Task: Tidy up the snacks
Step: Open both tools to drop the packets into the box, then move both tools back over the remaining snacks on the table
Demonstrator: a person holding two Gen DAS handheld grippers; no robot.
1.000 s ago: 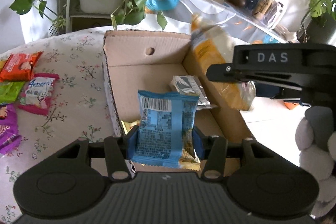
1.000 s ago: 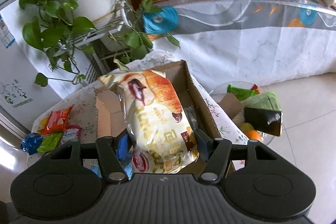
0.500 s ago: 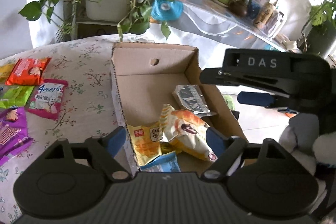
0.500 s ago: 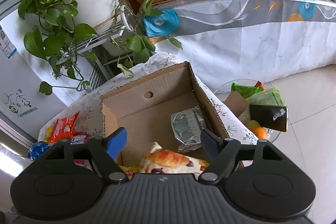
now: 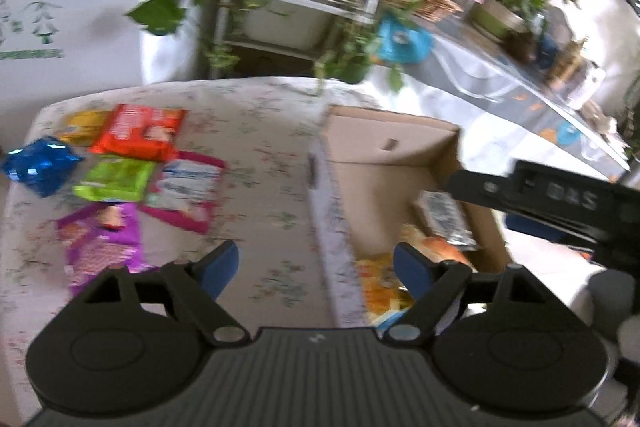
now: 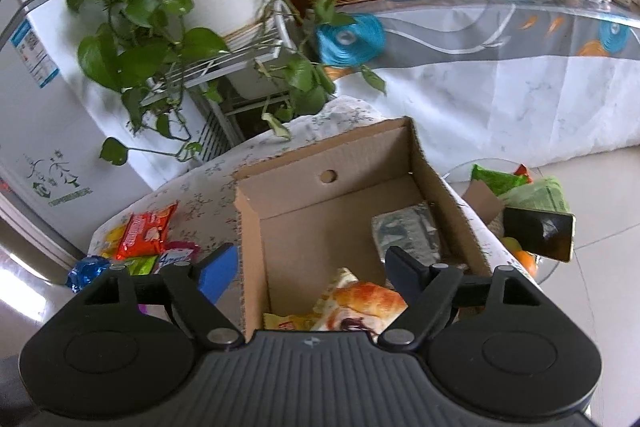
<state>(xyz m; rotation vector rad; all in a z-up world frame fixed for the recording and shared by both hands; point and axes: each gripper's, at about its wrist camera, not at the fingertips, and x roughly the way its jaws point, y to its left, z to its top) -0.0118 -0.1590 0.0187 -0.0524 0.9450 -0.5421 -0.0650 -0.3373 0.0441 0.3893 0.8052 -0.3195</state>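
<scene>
Both the left gripper (image 5: 316, 265) and right gripper (image 6: 312, 269) gape empty; the croissant packet (image 6: 362, 303) lies in the box's (image 6: 280, 183) near end, below the right fingers

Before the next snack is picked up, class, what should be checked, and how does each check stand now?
1. Left gripper open and holding nothing: ok.
2. Right gripper open and holding nothing: ok.
3. Cardboard box has room at its far end: ok.
4. Croissant pack lies inside the box: ok.
5. Snacks wait on the floral tablecloth, such as the purple pack: ok.
6. Left view sharp enough to aim: not ok, blurred.
</scene>
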